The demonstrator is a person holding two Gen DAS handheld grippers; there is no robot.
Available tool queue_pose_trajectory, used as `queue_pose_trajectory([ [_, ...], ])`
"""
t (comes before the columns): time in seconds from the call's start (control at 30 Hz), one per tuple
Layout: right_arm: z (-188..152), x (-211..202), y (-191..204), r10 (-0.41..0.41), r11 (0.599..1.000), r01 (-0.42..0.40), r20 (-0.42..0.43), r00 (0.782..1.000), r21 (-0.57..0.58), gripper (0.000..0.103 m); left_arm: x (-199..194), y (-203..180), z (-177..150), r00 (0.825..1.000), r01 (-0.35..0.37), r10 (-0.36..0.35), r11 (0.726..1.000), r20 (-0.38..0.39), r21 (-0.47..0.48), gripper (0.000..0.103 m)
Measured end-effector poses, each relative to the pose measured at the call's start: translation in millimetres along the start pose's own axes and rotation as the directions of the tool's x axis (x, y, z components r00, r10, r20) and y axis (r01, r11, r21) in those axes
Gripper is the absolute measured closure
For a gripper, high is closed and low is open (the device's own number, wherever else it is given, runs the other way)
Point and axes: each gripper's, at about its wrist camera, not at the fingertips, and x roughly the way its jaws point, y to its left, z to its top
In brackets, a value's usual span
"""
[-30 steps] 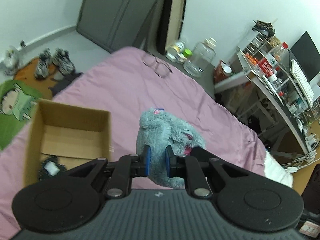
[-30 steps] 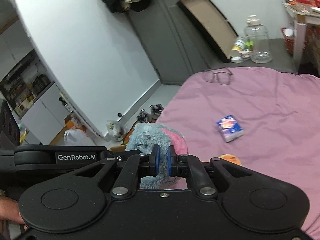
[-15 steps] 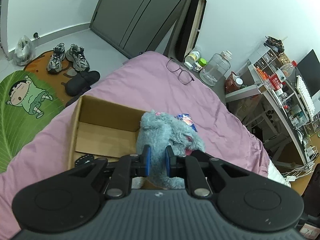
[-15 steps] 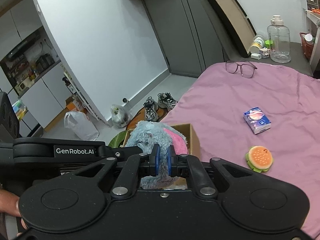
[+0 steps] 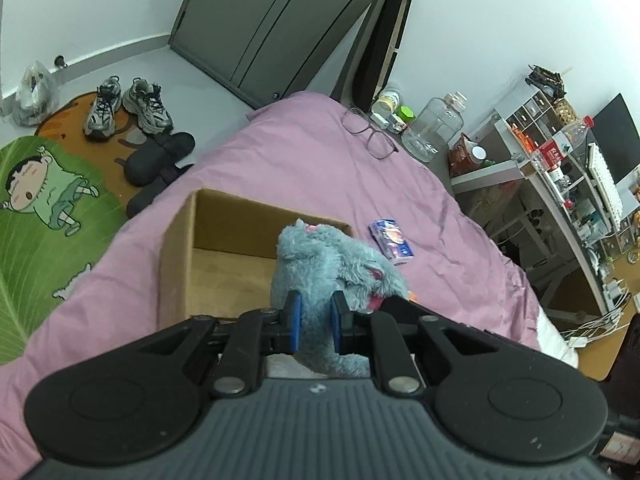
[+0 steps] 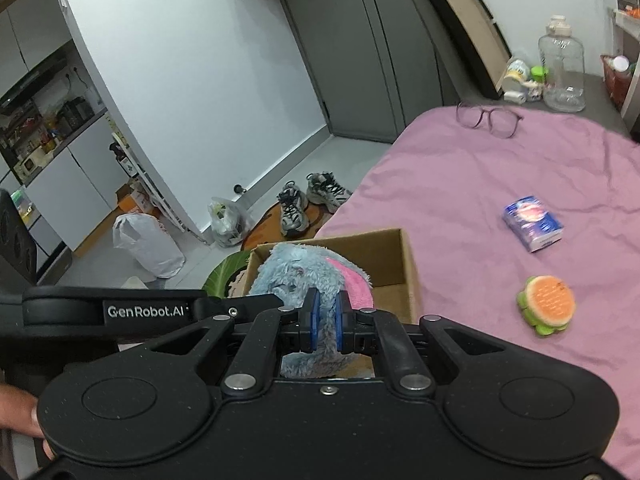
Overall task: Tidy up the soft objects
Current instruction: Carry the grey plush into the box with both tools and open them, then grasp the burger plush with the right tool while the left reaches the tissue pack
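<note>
Your left gripper point(image 5: 314, 322) is clamped tight on a fold of the plush toy point(image 5: 332, 264), and your right gripper point(image 6: 325, 322) pinches another shaggy flap of the same toy, both sets of blue pads nearly together with fur squeezed between them. A second ago the toy hung over the open bed with the cardboard box point(image 5: 224, 256) off at 9 o'clock in the left view; now the box lies directly beyond the grippers at 12 o'clock and the toy hangs over its open top, lower than before. The tissue pack point(image 6: 532, 224) and burger toy point(image 6: 546, 306) have slid to 2 and 3 o'clock in the right view.

The toy is long-piled grey-blue fleece with a smooth pink patch, lumpy and rounded. The box is plain brown corrugated card, rectangular and open-topped. It sits on the bed point(image 5: 320, 172), under a lightly creased pink sheet. The tissue pack is a glossy blue block; the burger is a round orange and green cushion. Thin-framed glasses point(image 5: 370, 136) lie at 12 o'clock
</note>
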Motion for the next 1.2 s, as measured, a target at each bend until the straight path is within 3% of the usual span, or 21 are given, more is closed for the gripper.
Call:
queue_pose_trajectory([
  [0.13, -6.1, 15.9, -7.2, 0.031, 0.998, -0.031, -0.009, 0.999, 0.048, 0.085, 8.7, 15.3, -3.1, 1.0, -0.028, 0.027, 0.999, -0.01, -0.029, 0.088],
  [0.17, -7.2, 19.1, -9.1, 0.026, 0.999, -0.025, -0.024, 0.999, 0.048, 0.079, 9.8, 16.6, -3.7, 0.999, -0.048, 0.048, 0.998, -0.01, -0.026, 0.087],
  [0.27, -10.8, 19.2, -10.9, -0.007, 1.0, 0.008, -0.049, 0.999, 0.015, 0.071, 8.2, 14.7, -5.9, 0.986, -0.166, 0.166, 0.986, 0.003, 0.017, 0.085],
  [0.33, -11.0, 14.8, -15.1, -0.003, 1.0, 0.004, -0.056, 0.998, 0.01, 0.061, 4.2, 13.4, -4.9, 0.987, -0.164, 0.163, 0.986, 0.01, 0.023, 0.084],
  [0.43, -8.9, 3.7, -23.7, -0.01, 1.0, 0.01, -0.053, 0.999, -0.001, 0.057, 0.3, 12.1, -1.6, 0.986, -0.168, 0.168, 0.986, 0.002, 0.01, 0.078],
  [0.53, -6.2, -9.8, -31.6, -0.007, 1.0, 0.007, -0.042, 0.999, 0.002, 0.041, -3.0, 4.3, 2.7, 0.982, -0.19, 0.19, 0.981, 0.02, 0.025, 0.074],
  [0.73, 2.1, -30.6, -48.2, 0.004, 1.0, -0.004, -0.029, 1.0, -0.008, 0.022, -6.7, -18.4, 4.6, 0.977, -0.212, 0.21, 0.977, 0.044, 0.031, 0.047],
  [0.87, 12.7, -37.2, -59.1, 0.014, 1.0, -0.014, -0.02, 1.0, -0.011, 0.016, -4.9, -32.7, 4.7, 0.973, -0.231, 0.23, 0.971, 0.027, 0.059, 0.036],
  [1.0, 25.4, -42.9, -77.6, 0.012, 1.0, -0.012, -0.005, 1.0, 0.014, 0.01, -6.1, -45.6, 5.1, 0.967, -0.25, 0.253, 0.961, -0.014, 0.116, 0.033],
  [1.2, 45.6, -47.1, -101.6, 0.005, 1.0, -0.005, -0.004, 1.0, 0.001, 0.005, -13.0, -70.2, 11.0, 0.962, -0.271, 0.271, 0.955, 0.017, 0.12, 0.03],
])
